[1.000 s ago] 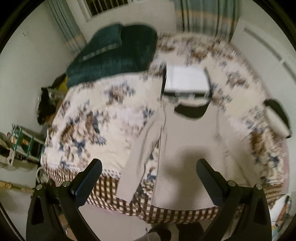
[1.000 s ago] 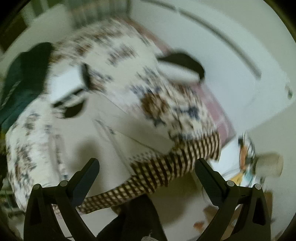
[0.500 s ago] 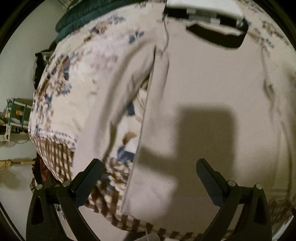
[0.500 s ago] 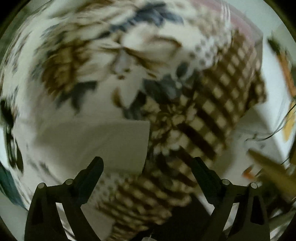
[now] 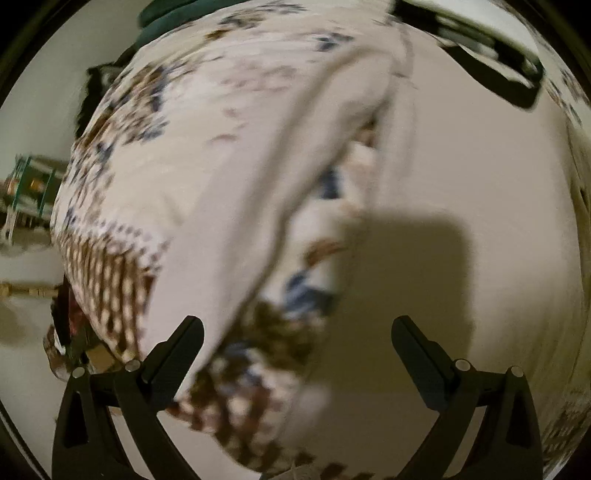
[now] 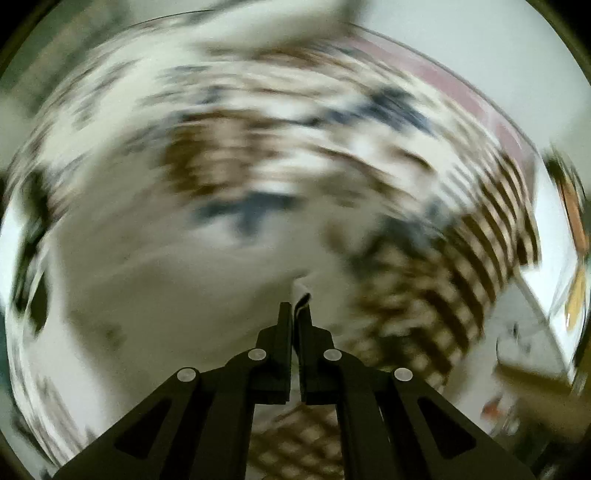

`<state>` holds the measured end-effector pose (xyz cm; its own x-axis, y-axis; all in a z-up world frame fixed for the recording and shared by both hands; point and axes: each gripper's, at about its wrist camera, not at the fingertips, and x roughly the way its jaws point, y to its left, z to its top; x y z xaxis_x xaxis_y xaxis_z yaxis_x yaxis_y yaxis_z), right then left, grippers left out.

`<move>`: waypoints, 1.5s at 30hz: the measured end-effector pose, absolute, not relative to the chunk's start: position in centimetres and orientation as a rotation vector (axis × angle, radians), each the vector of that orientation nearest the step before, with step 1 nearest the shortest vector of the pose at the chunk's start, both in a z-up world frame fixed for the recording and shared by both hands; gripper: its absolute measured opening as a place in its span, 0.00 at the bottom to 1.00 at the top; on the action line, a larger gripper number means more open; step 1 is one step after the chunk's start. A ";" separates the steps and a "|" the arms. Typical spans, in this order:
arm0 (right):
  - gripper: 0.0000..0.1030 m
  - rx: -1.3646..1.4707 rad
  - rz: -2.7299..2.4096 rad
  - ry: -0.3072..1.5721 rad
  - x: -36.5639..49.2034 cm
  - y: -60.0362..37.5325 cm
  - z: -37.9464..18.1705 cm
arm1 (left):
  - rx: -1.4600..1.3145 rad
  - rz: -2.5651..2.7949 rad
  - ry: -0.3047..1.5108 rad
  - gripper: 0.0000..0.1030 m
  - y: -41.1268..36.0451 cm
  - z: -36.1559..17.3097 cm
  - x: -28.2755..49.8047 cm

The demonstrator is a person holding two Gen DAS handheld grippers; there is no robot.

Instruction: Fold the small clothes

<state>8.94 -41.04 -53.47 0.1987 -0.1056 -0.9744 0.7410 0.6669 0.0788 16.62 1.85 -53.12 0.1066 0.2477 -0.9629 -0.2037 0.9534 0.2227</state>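
A beige long-sleeved garment (image 5: 461,177) lies flat on the floral bedspread (image 5: 177,122), its left sleeve (image 5: 258,206) angled down toward the checked bed edge. My left gripper (image 5: 295,350) is open, low over the sleeve end and the gap beside the garment's body. In the blurred right wrist view, my right gripper (image 6: 295,310) is shut on a pinch of the beige garment's (image 6: 177,295) right sleeve cuff.
A black-trimmed white folded item (image 5: 491,62) lies beyond the garment's collar. A dark green blanket (image 5: 166,14) sits at the far end of the bed. Clutter stands on the floor left of the bed (image 5: 29,192) and to its right (image 6: 535,369).
Both grippers have dropped closer to the bed. The left has moved left toward the sleeve end. The right gripper has closed on the garment's edge.
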 end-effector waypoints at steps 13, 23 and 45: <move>0.02 -0.291 0.167 1.431 14.2 -0.4 -56.3 | -0.030 0.620 1.393 1.00 15.2 -50.1 9.4; 0.45 -0.062 0.274 1.686 15.6 -2.0 -61.3 | -0.297 0.562 1.399 1.00 19.6 -51.8 6.4; 0.52 0.378 -0.167 1.711 20.4 -25.4 -63.2 | -0.067 0.115 1.169 0.05 5.2 -45.4 13.1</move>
